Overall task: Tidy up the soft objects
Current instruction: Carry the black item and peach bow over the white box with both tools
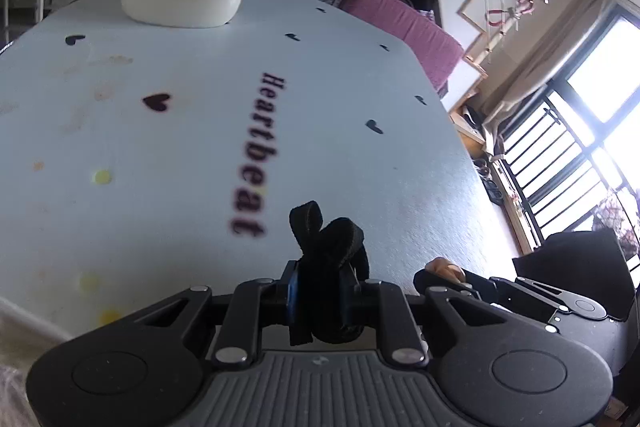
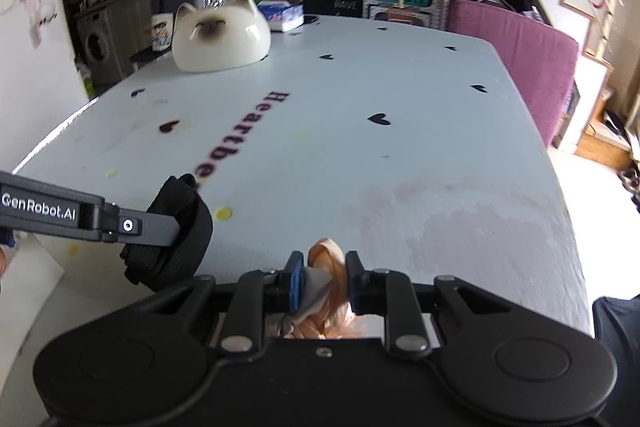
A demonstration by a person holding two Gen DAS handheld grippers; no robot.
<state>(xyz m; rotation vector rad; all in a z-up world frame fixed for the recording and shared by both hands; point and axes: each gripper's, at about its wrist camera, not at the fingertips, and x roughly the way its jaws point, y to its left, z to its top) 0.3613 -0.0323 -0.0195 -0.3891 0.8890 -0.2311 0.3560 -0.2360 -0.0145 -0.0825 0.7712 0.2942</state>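
Note:
My left gripper point(image 1: 320, 291) is shut on a black fabric strap point(image 1: 326, 247) that loops up out of the jaws, just above the table's near edge. In the right wrist view the left gripper point(image 2: 176, 227) comes in from the left with the black strap point(image 2: 176, 243) bunched around its tip. My right gripper point(image 2: 322, 287) is shut on a peach and white soft cloth item point(image 2: 326, 259), held at the table's near edge. In the left wrist view the right gripper point(image 1: 444, 273) shows at lower right with the peach item point(image 1: 442, 265) peeking out.
A white table cover point(image 2: 400, 147) with black hearts and the word "Heartbeat" spans both views. A cream cat-shaped dome point(image 2: 222, 33) sits at the far left, a tissue box point(image 2: 282, 15) behind it. A purple cushioned seat point(image 2: 520, 55) borders the table's right side.

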